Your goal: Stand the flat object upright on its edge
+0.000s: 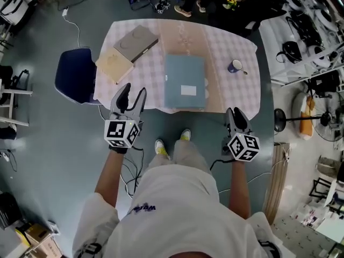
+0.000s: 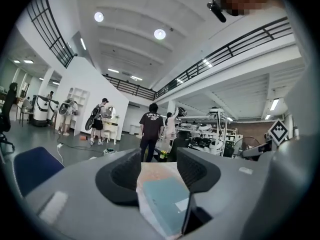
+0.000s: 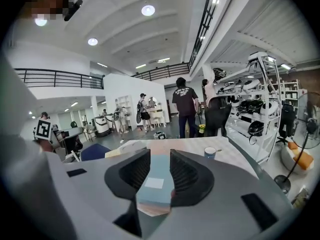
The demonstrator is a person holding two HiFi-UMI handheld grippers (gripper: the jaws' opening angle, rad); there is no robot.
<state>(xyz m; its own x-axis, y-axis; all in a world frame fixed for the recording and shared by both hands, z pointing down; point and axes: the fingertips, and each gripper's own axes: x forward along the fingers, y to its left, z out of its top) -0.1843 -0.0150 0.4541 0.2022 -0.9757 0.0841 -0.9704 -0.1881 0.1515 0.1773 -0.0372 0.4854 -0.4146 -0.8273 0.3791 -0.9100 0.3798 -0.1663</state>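
Both forearms reach forward from the person's sides, with the left hand-held gripper [image 1: 133, 94] and the right hand-held gripper [image 1: 235, 113] at the near edge of the tabletop [image 1: 228, 47]. Each has its jaws apart and holds nothing. Beyond them, the blue flat object [image 1: 185, 82] lies flat at mid-tabletop, touched by neither gripper. A mug [image 1: 235, 66] stands to its right.

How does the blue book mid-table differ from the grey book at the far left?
The blue book is larger than the grey book. The blue book lies square to the table; the grey book sits askew. The blue book bears a white label; the grey book shows none. Both lie flat on the table.
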